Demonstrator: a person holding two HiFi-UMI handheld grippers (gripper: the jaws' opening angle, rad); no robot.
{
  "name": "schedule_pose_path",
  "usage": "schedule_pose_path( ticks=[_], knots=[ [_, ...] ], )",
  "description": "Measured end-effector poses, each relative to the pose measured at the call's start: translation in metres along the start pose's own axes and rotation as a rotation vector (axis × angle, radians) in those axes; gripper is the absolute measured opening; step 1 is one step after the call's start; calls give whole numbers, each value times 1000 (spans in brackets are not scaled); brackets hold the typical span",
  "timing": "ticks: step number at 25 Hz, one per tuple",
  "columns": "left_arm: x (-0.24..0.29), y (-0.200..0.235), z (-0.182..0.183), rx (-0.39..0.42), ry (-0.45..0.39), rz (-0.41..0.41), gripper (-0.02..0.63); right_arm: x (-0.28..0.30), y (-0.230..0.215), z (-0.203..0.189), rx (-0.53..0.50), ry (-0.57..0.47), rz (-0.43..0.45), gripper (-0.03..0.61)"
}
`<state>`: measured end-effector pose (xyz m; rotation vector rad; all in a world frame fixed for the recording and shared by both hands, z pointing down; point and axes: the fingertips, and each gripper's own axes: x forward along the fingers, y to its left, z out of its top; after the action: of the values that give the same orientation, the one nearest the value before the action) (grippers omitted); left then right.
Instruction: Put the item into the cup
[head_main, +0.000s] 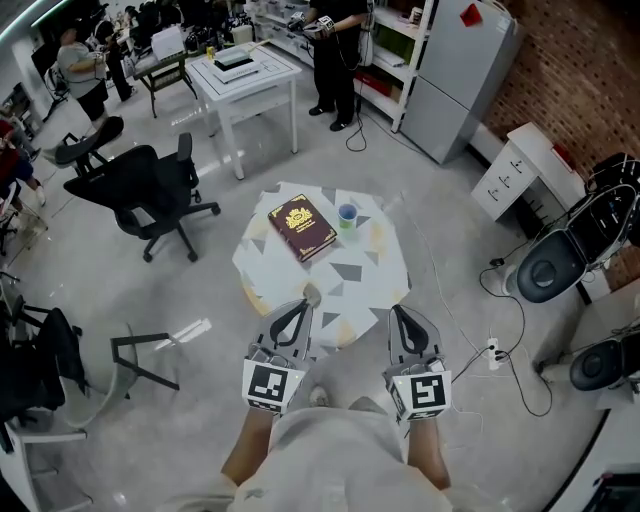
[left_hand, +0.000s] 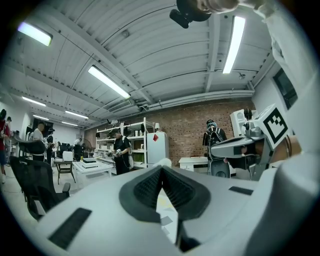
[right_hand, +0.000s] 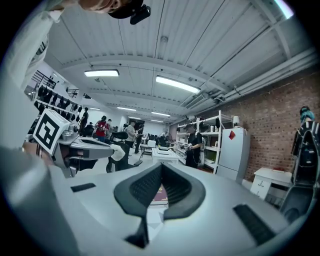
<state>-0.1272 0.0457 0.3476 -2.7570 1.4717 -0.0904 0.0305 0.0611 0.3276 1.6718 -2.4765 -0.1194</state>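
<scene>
A small blue and green cup (head_main: 347, 216) stands near the far edge of the little patterned table (head_main: 372, 272), beside a dark red book (head_main: 301, 227). My left gripper (head_main: 306, 300) hovers at the table's near edge, shut on a small white item (head_main: 312, 294). That item shows as a pale tuft at the jaw tips (left_hand: 161, 162) in the left gripper view. In the right gripper view it is a white lump (right_hand: 118, 153) at the left. My right gripper (head_main: 397, 313) is level with the left one, shut and empty, with the book (right_hand: 159, 194) beyond its jaws.
Black office chairs (head_main: 150, 190) stand left of the table, and a metal frame (head_main: 140, 355) lies on the floor. A white bench (head_main: 245, 80), a fridge (head_main: 465, 70) and a white cabinet (head_main: 520, 165) lie beyond. Cables (head_main: 500, 330) trail at the right. A person (head_main: 335, 50) stands at the back.
</scene>
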Motion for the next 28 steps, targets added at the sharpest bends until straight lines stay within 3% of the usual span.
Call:
schedule_pose_path(
  ticks=[28],
  knots=[
    [51, 27, 8, 8, -52, 48, 14, 59, -33, -2, 0, -32, 15, 6]
  ],
)
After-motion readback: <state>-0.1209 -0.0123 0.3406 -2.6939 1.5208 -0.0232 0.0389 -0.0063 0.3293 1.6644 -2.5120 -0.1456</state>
